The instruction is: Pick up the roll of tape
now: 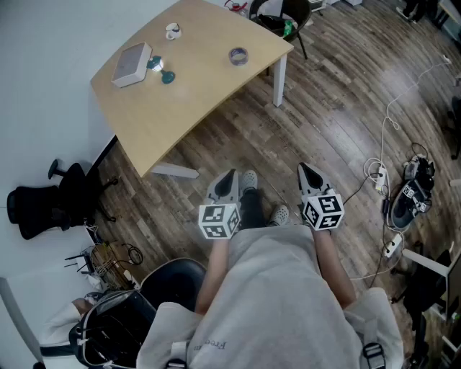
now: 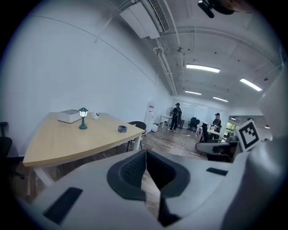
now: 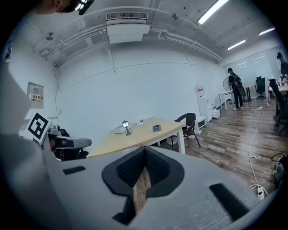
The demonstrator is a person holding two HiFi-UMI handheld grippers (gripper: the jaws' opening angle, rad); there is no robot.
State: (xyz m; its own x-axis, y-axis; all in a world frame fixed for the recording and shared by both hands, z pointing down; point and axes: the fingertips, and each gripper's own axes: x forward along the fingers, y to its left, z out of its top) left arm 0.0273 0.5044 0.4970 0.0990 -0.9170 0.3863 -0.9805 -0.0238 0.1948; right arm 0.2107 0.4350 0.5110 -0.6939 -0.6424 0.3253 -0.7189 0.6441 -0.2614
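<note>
A grey roll of tape [image 1: 238, 55] lies flat near the right end of a light wooden table [image 1: 209, 86], far ahead of me. It shows small in the left gripper view [image 2: 122, 129] and in the right gripper view [image 3: 156, 128]. My left gripper [image 1: 229, 178] and right gripper [image 1: 308, 171] hover side by side over the wooden floor, well short of the table. Both are shut with nothing between the jaws. They point forward and slightly down.
On the table's left part sit a white box [image 1: 131, 64], a small teal lamp [image 1: 165, 74] and a white mug [image 1: 173, 31]. A dark chair [image 1: 282, 16] stands behind the table. Cables and a power strip [image 1: 379, 176] lie on the floor at the right. Black office chairs [image 1: 43, 202] are at the left.
</note>
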